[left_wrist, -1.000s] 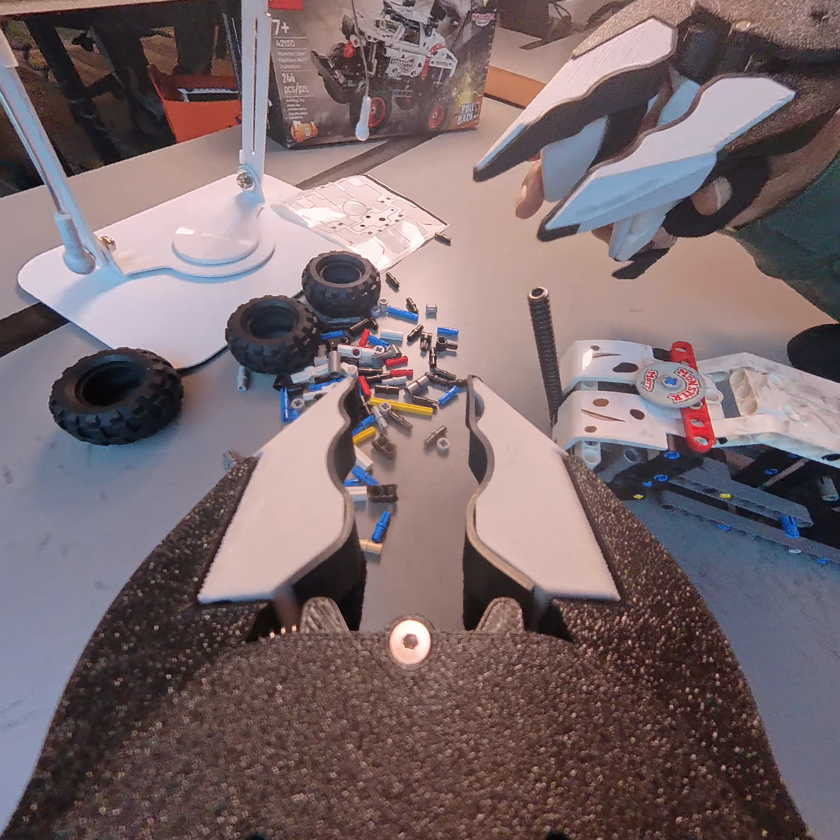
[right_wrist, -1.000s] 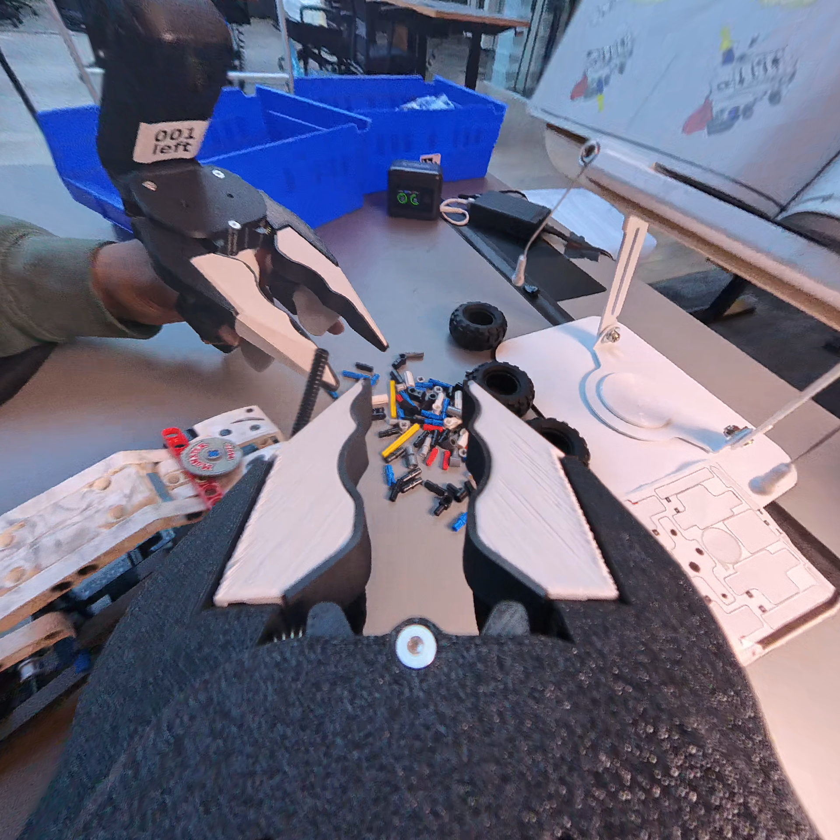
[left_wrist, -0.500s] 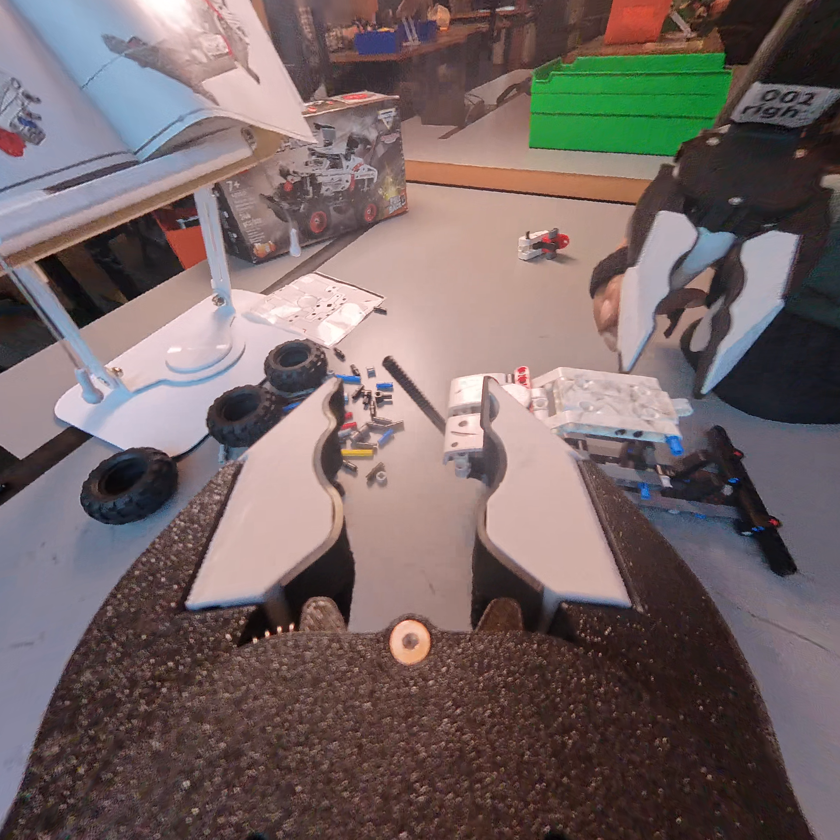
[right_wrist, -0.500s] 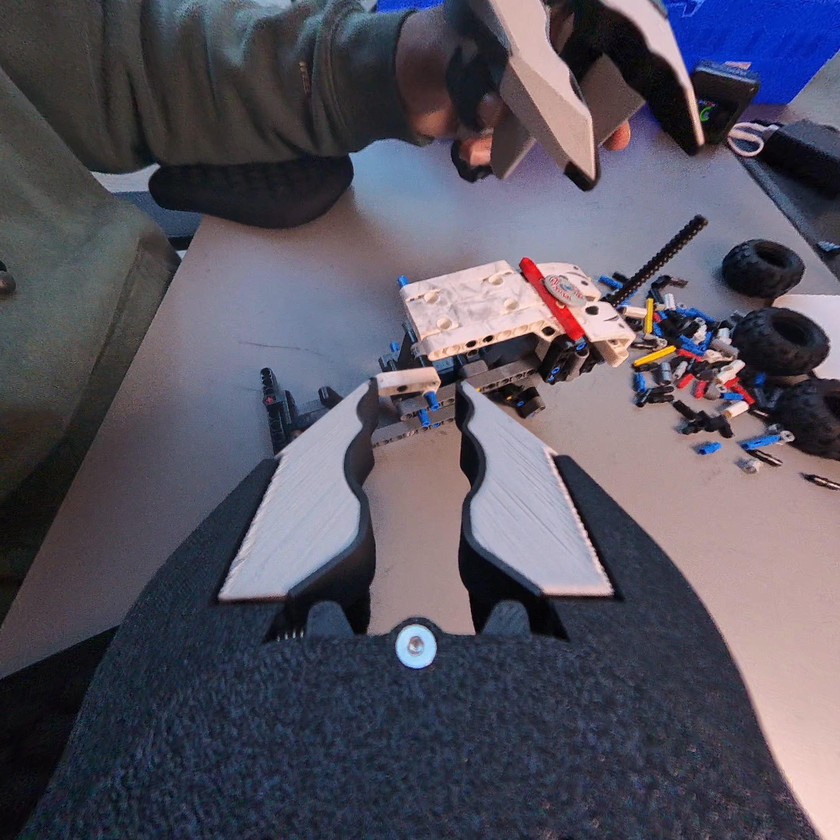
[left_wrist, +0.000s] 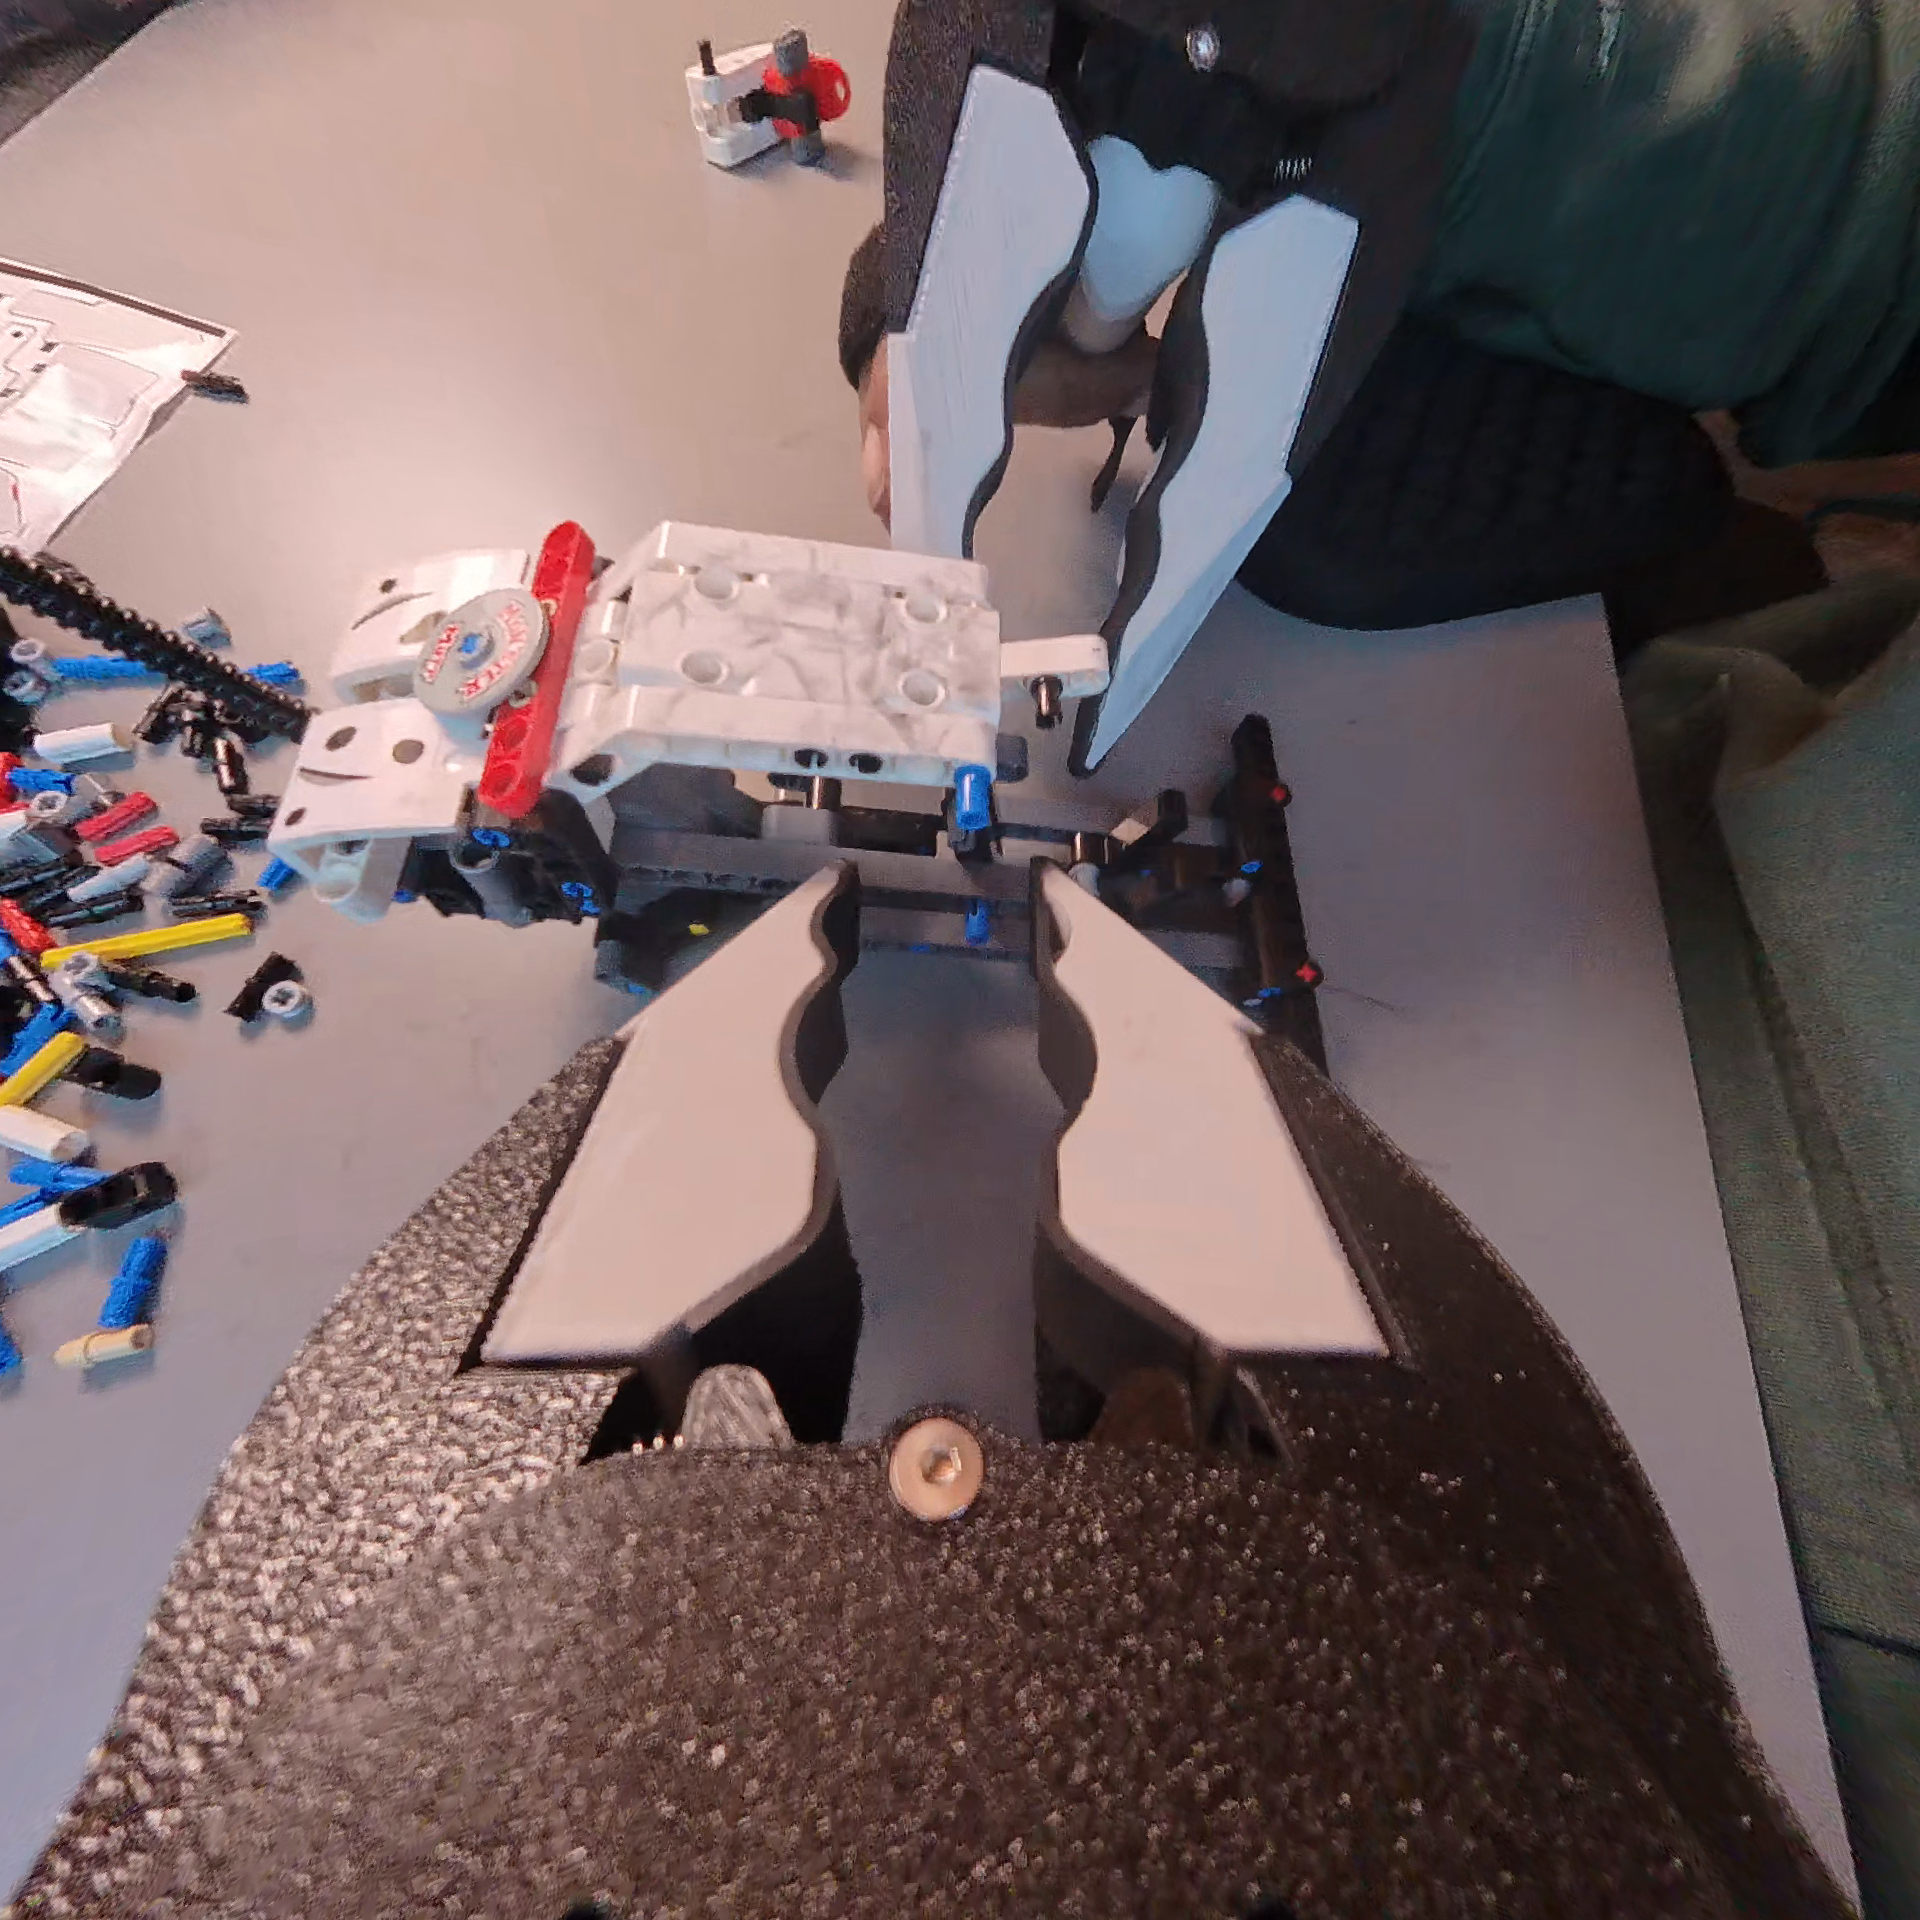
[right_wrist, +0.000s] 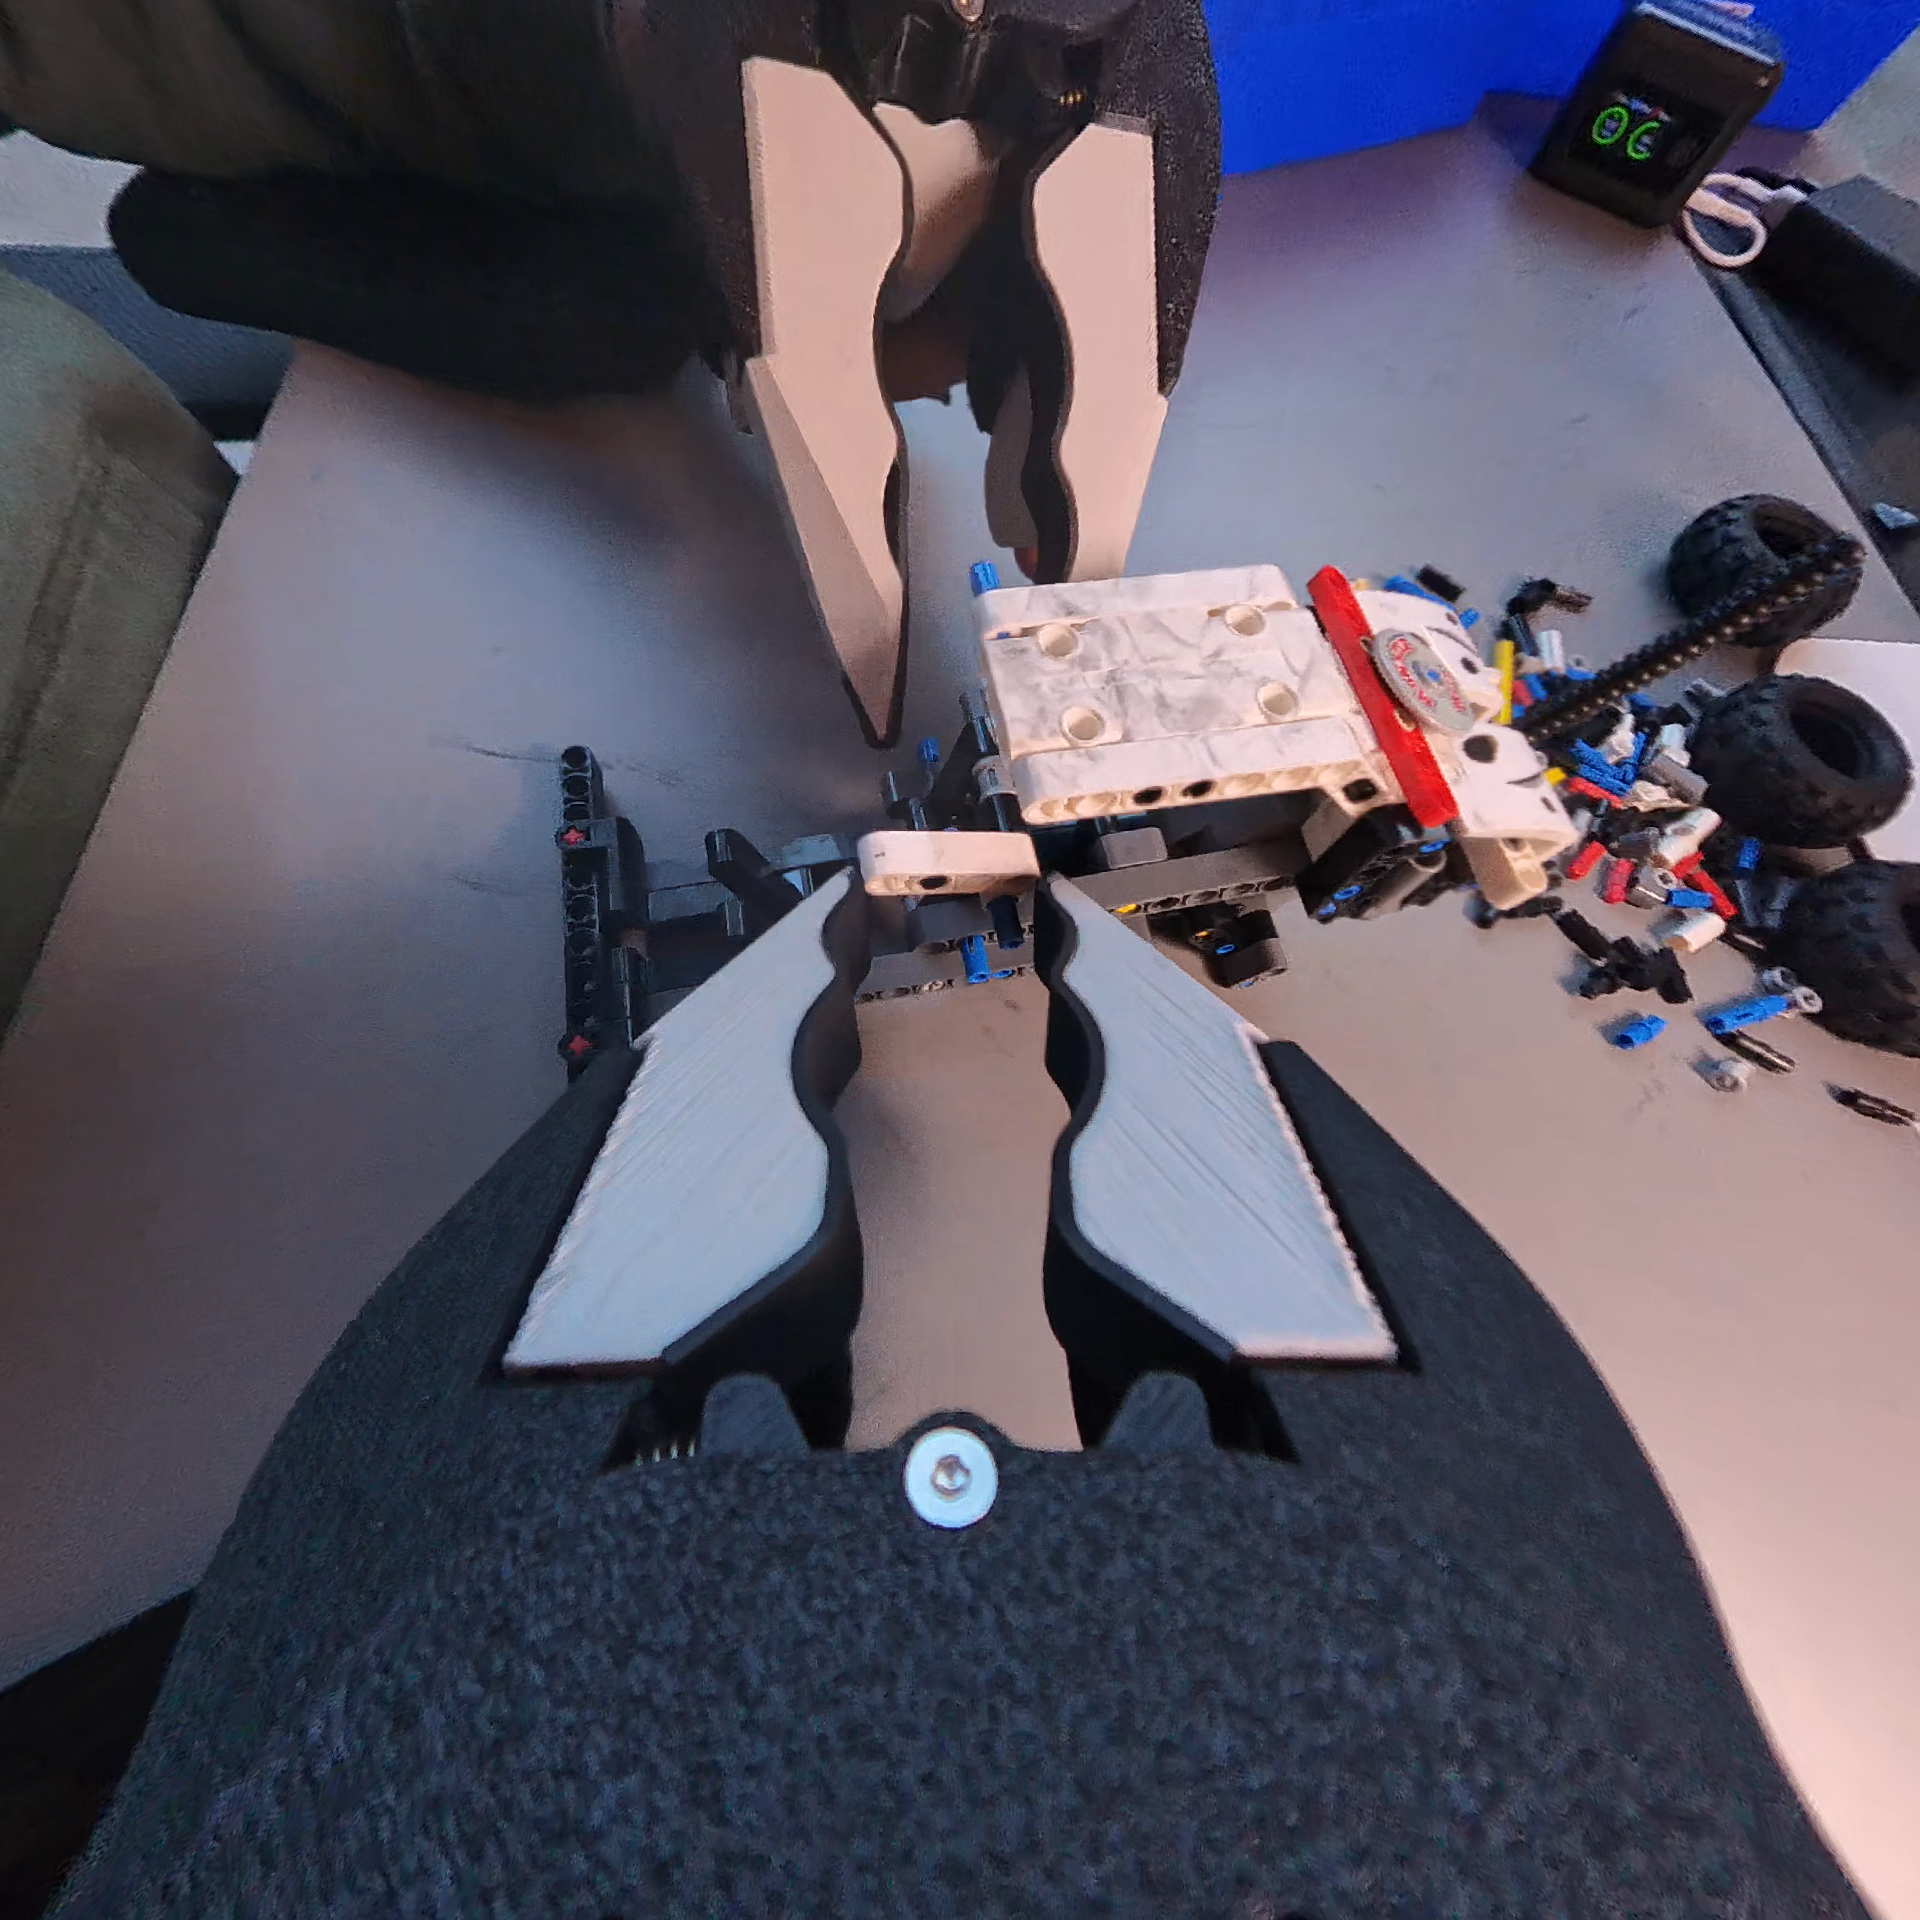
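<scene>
A partly built toy truck lies on the grey table, with a white marbled body (left_wrist: 800, 665) on a black chassis (left_wrist: 1143, 862); it also shows in the right wrist view (right_wrist: 1153, 675). My left gripper (left_wrist: 945, 894) is open and empty, its tips just short of the chassis side. My right gripper (right_wrist: 948, 894) is open and empty, its tips at a small white beam (right_wrist: 945, 862) on the truck's rear. The grippers face each other across the truck's rear: the right one (left_wrist: 1003, 655) shows in the left wrist view, the left one (right_wrist: 987, 655) in the right wrist view.
Loose small pieces (left_wrist: 94, 883) and a black toothed rod (left_wrist: 135, 644) lie by the truck's front, with black tyres (right_wrist: 1808, 758) beyond. A small white and red assembly (left_wrist: 764, 104) and a printed sheet (left_wrist: 73, 384) lie farther off. The table edge (left_wrist: 1662, 935) is near the truck's rear. Both grippers' tips are close together, under 4 cm apart.
Both grippers have swung away from the pile of loose pieces to the truck's rear end and come down close to it, facing each other. Both stay open.
</scene>
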